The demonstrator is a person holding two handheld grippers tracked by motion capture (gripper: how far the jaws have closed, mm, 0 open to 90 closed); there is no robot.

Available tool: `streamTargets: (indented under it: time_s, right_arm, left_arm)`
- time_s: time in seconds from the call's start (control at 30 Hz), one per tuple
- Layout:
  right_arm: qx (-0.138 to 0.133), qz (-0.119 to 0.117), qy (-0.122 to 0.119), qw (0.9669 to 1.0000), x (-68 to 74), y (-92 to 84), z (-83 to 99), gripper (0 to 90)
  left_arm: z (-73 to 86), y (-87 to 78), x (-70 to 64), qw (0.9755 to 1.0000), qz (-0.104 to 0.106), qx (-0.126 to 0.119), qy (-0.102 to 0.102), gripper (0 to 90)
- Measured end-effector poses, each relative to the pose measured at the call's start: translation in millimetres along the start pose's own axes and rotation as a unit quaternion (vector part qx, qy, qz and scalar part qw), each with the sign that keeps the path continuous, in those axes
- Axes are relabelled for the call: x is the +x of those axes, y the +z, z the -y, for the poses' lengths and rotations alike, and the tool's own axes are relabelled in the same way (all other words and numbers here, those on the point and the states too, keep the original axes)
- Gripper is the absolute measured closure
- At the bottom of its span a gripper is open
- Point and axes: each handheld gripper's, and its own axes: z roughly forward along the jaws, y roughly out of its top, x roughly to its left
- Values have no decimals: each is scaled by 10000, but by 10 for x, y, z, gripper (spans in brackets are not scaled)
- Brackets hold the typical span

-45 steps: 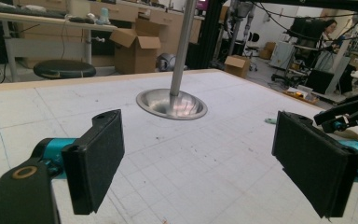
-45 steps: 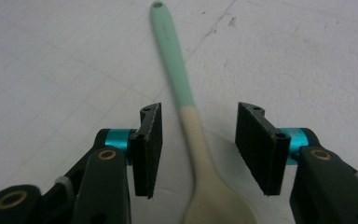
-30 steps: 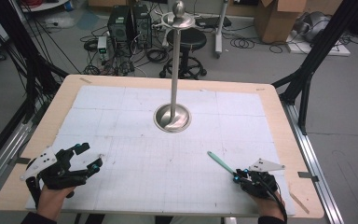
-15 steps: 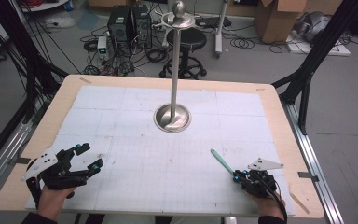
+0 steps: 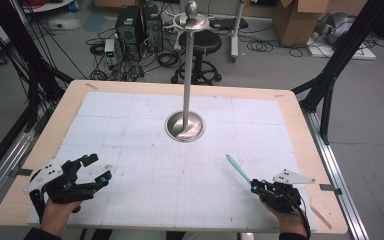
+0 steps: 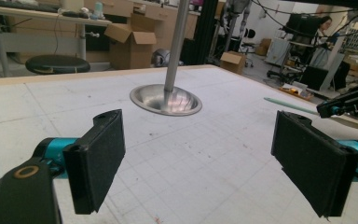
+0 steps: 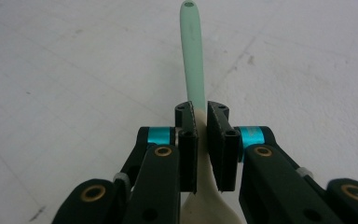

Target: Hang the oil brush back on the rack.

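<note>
Our right gripper (image 5: 256, 185) has its jaws drawn narrow on one spoon (image 7: 192, 51), pads pressed to the neck where the mint handle meets the pale bowl. We hold it at the table's (image 5: 290, 107) near right, handle pointing toward the one steel stand (image 5: 185, 125). Our left gripper (image 5: 96, 169) sits wide and bare at the near left. We count two grippers.

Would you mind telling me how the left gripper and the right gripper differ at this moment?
The left gripper has its jaws spread wide with nothing between them; the right gripper is shut on a pale green spoon. The left sits near the table's left edge, the right near its right edge. Both have black jaws with teal joints.
</note>
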Motion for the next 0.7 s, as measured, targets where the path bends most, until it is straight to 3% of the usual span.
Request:
streamTargets:
  time_s: [0.03, 0.1, 0.17, 0.27, 0.3, 0.33, 0.4, 0.43, 0.47, 0.53, 0.6, 0.63, 0.67, 0.7]
  right_arm:
    - [-154, -202, -52, 9997, 31, -17, -26, 828]
    - [-221, -288, -105, 9993, 50, -26, -45, 828]
    - [-386, -566, -230, 9974, 120, -31, -99, 827]
    - [-453, -744, -310, 9957, 166, -25, -130, 827]
    - [-527, -901, -382, 9938, 206, -20, -164, 827]
    - [-527, -901, -382, 9938, 206, -20, -164, 827]
    - [-655, -1073, -417, 9912, 249, -27, -203, 827]
    - [-819, -1226, -455, 9880, 295, -33, -247, 827]
    - [-819, -1226, -455, 9880, 295, -33, -247, 827]
    - [-971, -1447, -548, 9832, 381, -34, -314, 827]
    - [-1007, -1521, -579, 9815, 410, -31, -337, 827]
    - [-1098, -1653, -643, 9780, 468, -20, -384, 826]
    - [-1098, -1653, -643, 9780, 468, -20, -384, 826]
    - [-1153, -1814, -732, 9739, 543, -9, -438, 826]
  left_arm:
    - [-8, 4, -4, 10000, 40, -17, -17, 168]
    - [-26, 15, -18, 9999, 135, -45, -29, 168]
    - [-44, 43, -50, 9991, 390, -117, -96, 168]
    - [-54, 72, -81, 9984, 550, -114, -104, 169]
    - [-69, 106, -114, 9974, 713, -80, -67, 174]
    - [-69, 106, -114, 9974, 713, -80, -67, 182]
    - [-88, 139, -150, 9963, 857, -62, -62, 184]
    - [-98, 154, -167, 9955, 945, -71, -75, 197]
    - [-109, 167, -182, 9944, 1050, -66, -66, 197]
    - [-130, 206, -232, 9914, 1309, -53, -43, 225]
    - [-134, 219, -246, 9905, 1375, -43, -36, 239]
    - [-136, 249, -271, 9889, 1485, -17, -46, 239]
    - [-136, 249, -271, 9889, 1485, -17, -46, 239]
    - [-137, 263, -283, 9880, 1541, 4, -44, 238]
